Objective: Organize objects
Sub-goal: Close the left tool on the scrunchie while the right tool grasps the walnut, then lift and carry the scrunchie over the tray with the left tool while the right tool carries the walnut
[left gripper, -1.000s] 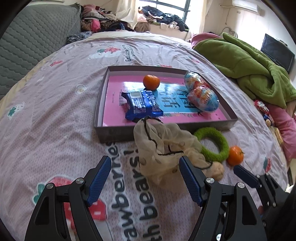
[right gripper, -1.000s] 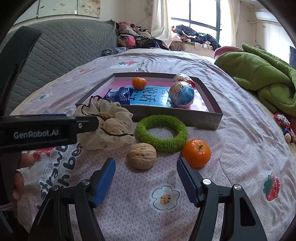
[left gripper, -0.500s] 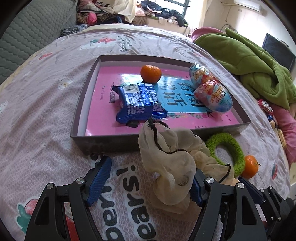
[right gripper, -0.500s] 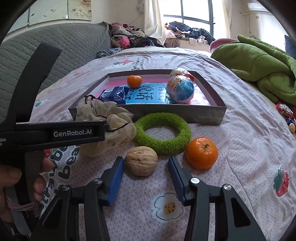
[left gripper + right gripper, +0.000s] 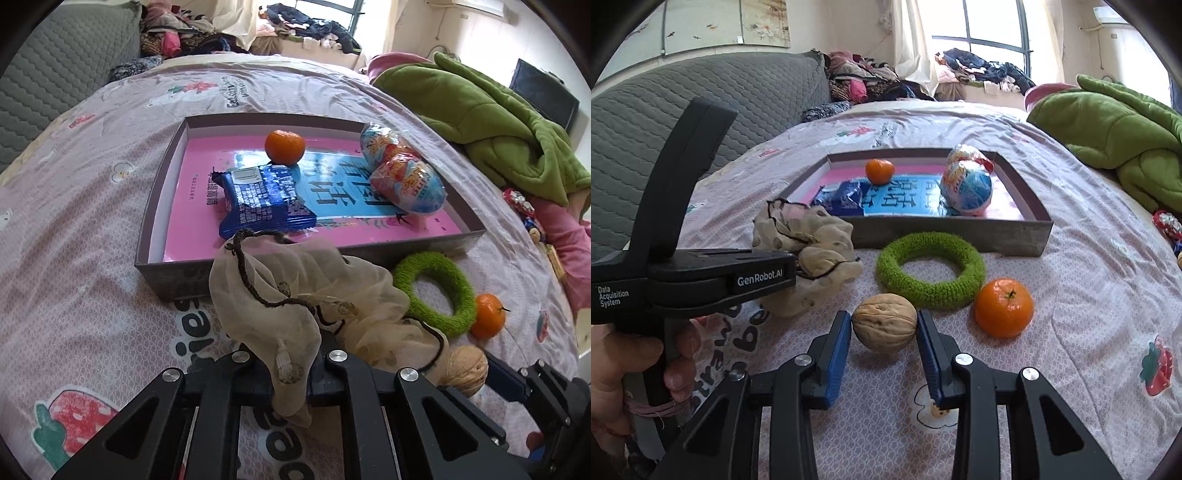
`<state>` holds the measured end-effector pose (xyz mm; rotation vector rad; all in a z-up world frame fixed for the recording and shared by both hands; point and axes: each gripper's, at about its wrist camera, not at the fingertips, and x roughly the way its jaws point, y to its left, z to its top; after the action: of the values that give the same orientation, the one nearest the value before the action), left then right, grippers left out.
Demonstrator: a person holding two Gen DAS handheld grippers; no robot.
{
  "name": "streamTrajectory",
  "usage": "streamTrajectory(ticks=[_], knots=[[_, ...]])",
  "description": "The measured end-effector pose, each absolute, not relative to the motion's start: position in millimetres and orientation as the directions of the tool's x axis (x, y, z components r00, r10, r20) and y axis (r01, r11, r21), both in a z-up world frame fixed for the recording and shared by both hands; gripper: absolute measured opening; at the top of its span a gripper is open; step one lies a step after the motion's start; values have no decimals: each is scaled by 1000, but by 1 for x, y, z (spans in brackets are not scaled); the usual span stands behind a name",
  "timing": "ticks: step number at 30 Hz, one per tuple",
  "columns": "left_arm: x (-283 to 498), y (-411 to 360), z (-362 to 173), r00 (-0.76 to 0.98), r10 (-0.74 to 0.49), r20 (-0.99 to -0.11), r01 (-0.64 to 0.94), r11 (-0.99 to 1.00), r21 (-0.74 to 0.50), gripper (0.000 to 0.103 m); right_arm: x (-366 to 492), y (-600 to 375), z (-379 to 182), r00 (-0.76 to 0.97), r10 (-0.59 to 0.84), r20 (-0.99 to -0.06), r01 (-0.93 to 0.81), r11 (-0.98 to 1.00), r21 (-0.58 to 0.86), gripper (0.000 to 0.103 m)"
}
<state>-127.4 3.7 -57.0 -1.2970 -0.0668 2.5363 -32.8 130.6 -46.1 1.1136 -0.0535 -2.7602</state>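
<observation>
Left tool (image 5: 291, 384) clamps the beige scrunchie (image 5: 295, 306); right tool (image 5: 884, 332) grips the walnut (image 5: 885, 322) on its rounded shell; lifting the hard nut may squirt it free.

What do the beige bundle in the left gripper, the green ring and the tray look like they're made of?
Beige bundle: thin, sheer fabric, probably chiffon or organza, going by its soft crumpled folds, with a dark cord trim.
Green ring: fuzzy, matte, looks like knitted or chenille yarn; the core cannot be seen.
Tray: likely cardboard, with thin, straight, matte grey-brown walls and a glossy printed floor.
</observation>
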Motion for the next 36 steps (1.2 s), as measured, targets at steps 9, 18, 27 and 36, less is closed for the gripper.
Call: streamTrajectory(ticks=[9, 18, 27, 36], knots=[[-106, 4, -19, -617, 297, -729, -260, -951, -168, 10, -27, 137, -13, -769, -172, -615, 161, -984, 75, 37], [-93, -10, 23, -717, 255, -649, -237, -964, -117, 10, -33, 145, 19, -827, -154, -541, 167, -986, 26, 37], [-97, -23, 42, -755, 225, -616, -202, -973, -108, 10, -43, 145, 36, -855, -156, -494, 183, -983, -7, 37], [-105, -29, 56, -776, 189, -602, -171, -981, -88, 10, -60, 147, 56, -876, -174, -449, 197, -980, -6, 37]])
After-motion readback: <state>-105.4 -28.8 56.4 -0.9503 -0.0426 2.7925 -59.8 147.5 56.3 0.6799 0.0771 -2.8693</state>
